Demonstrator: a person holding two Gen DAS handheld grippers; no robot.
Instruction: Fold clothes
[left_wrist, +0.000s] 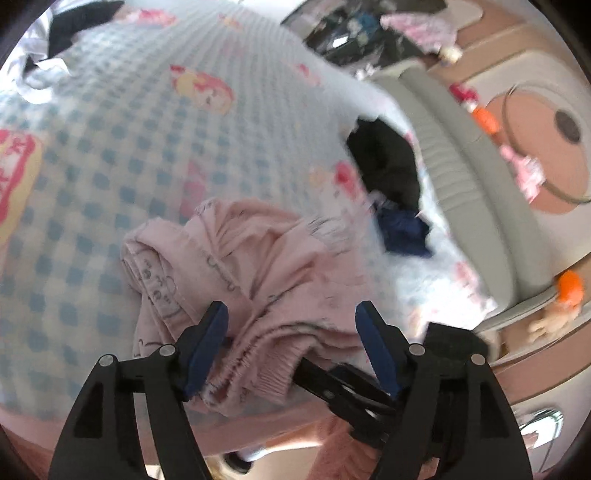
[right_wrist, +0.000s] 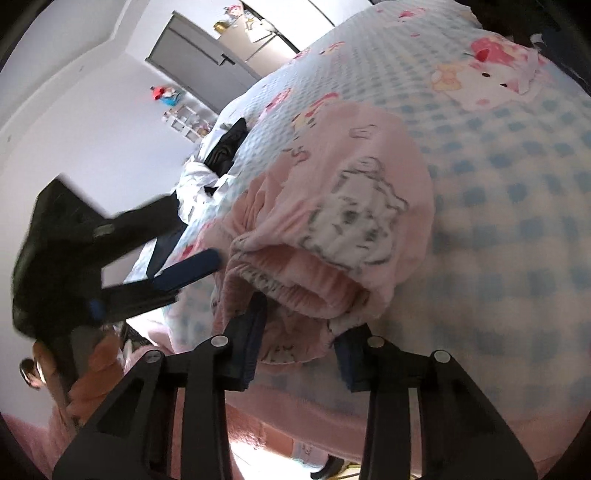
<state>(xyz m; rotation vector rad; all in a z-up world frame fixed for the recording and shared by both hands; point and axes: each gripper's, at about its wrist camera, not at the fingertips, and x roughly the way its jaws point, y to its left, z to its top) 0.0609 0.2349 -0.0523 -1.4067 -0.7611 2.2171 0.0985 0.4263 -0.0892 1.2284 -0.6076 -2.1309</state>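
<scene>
Down at the bottom edge of the bed (left_wrist: 110, 155), which is covered by a blue-and-white checked sheet printed with pink cartoon figures, lies the pink garment (left_wrist: 236, 266), a bunched, partly folded piece with grey line drawings and a gathered elastic waistband. In the left wrist view it fills the lower middle of the frame, and the left claw (left_wrist: 291, 332) stands with its blue-padded fingers wide apart, one on each side of the waistband, neither pad pressing on the cloth. Near the right side of that frame a black garment (left_wrist: 388, 166) and a dark blue one (left_wrist: 404, 232) sit on the sheet, and a black-and-white heap (left_wrist: 40, 62) lies in the upper left corner. In the right wrist view the pink garment (right_wrist: 332, 206) occupies the centre, its waistband opening facing the camera. The right claw (right_wrist: 301, 332) is at the bottom centre with its jaws about half closed around the lower hem of the waistband; the cloth hangs between the fingers, but whether the pads actually pinch it cannot be told. At the left of that frame the left claw (right_wrist: 192, 273) shows blurred, one blue pad close beside the waistband, held by a hand (right_wrist: 99, 354) in the lower left.
</scene>
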